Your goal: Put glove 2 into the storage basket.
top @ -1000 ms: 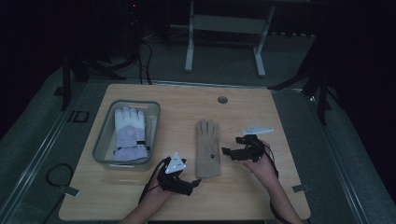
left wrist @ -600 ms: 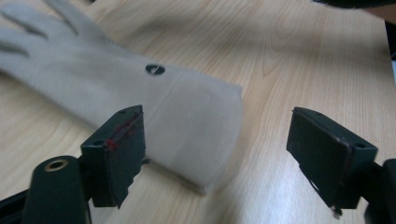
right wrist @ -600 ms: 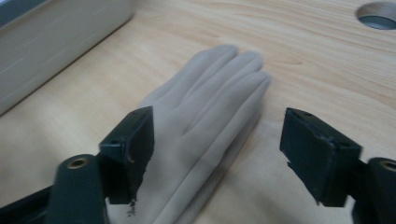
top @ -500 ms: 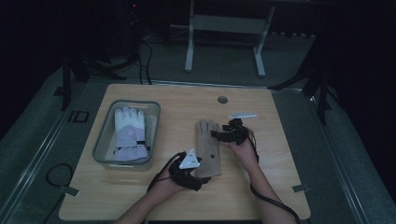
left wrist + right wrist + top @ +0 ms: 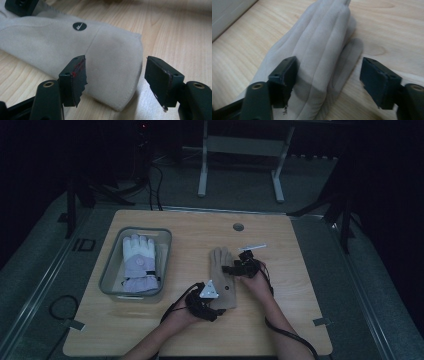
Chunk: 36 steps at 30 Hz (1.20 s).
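Both hand-held grippers straddle the flat beige suede-like glove [image 5: 222,279] lying mid-table on the pale wooden table [image 5: 300,320]. Left gripper [image 5: 115,75] has just been closing around the cuff, right gripper [image 5: 328,80] around the fingers; neither pair of jaws presses yet, so both are open. Soft, light and limp, it will likely sag; pinching the cuff edge and fingertips, 2 holds, seems best.

Beige glove [image 5: 322,50] fingertips cut off at top edge, cuff perhaps under left hand-held gripper [image 5: 216,301]
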Tool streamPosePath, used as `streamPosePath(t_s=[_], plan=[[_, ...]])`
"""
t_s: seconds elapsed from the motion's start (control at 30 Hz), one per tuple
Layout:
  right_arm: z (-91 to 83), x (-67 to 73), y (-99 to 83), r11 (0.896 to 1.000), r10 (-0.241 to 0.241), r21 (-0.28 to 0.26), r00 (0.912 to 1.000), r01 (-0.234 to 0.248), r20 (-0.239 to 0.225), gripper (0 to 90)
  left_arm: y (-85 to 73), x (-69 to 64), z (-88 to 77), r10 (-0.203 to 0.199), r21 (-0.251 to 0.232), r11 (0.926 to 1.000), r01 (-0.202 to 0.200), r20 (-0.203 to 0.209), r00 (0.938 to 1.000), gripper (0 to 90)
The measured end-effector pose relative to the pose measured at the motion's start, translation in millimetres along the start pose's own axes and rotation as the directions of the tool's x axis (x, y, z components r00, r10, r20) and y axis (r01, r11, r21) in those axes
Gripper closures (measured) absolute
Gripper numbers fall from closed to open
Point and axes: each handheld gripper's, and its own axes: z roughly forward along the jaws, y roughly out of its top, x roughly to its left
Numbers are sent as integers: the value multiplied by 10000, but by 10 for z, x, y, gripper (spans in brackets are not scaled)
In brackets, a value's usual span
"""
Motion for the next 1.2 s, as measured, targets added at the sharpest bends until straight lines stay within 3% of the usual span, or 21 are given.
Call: streamPosePath(t_s=[0.03,0.07,0.17,0.2,0.23,0.27,0.3,0.33,0.37,0.4,0.43,0.47,0.5,0.6,0.67,0.7,0.77,0.87,0.9,0.97,1.2], plan=[[-1,4,-14,9999,-98,-25,9997,98,-230,416,-4,6,10,-15,25,10000,15,-32,10000,366],[-1,4,-14,9999,-98,-25,9997,98,-230,416,-4,6,10,-15,25,10000,15,-32,10000,368],[-11,25,-33,9995,-309,-31,9976,308,-627,588,10,26,28,54,271,9996,-54,15,10000,373],[-11,25,-33,9995,-309,-31,9976,308,-627,588,10,26,28,54,271,9996,-54,15,10000,373],[-31,82,-30,9966,-828,-51,9960,827,-349,665,17,24,31,57,288,9996,-57,9,10000,373],[-31,82,-30,9966,-828,-51,9960,827,-349,665,24,23,34,104,369,9993,-104,4,9999,373],[-48,207,-31,9824,-1862,-58,9816,1866,433,707,31,18,36,231,476,9986,-229,-35,9997,373],[-48,207,-31,9824,-1862,-58,9816,1866,433,707,31,18,36,231,476,9986,-229,-35,9997,373],[-53,313,-45,9626,-2693,1,9568,2710,1093,727,31,20,37,336,570,9978,-334,-28,9994,373],[-53,313,-45,9626,-2693,1,9568,2710,1093,727,31,20,37,336,570,9978,-334,-28,9994,371],[-57,375,-62,9470,-3179,22,9365,3212,1479,735,33,22,34,384,630,9973,-381,-33,9993,370],[-57,375,-62,9470,-3179,22,9365,3212,1479,735,33,22,34,384,630,9973,-381,-33,9993,368],[-61,397,-72,9414,-3330,8,9290,3373,1615,738,34,17,38,453,684,9967,-447,-62,9990,367],[-65,364,-71,9528,-2991,-86,9435,3033,1424,738,35,6,43,674,797,9946,-661,-131,9976,360],[-63,363,-70,9540,-2958,-75,9446,2998,1420,738,42,-8,55,819,886,9929,-797,-218,9964,359],[-63,361,-64,9561,-2893,-52,9466,2930,1420,738,49,-36,69,1149,1027,9887,-1094,-491,9922,369],[-60,372,-61,9559,-2905,-9,9456,2938,1464,738,55,-45,72,1165,1022,9887,-1095,-650,9911,394],[-60,364,-55,9596,-2783,-8,9500,2813,1418,738,54,-34,68,1156,984,9894,-1073,-838,9897,530],[-61,357,-50,9616,-2719,7,9528,2744,1354,738,52,-22,66,1165,971,9898,-1043,-1302,9846,610],[-58,351,-44,9648,-2608,-4,9565,2631,1305,739,65,-13,64,1215,1059,9886,-1070,-1409,9825,728],[-84,371,-1,9681,-2467,-128,9606,2504,1282,758,108,-35,31,1032,1116,9899,-877,-1422,9845,796]])
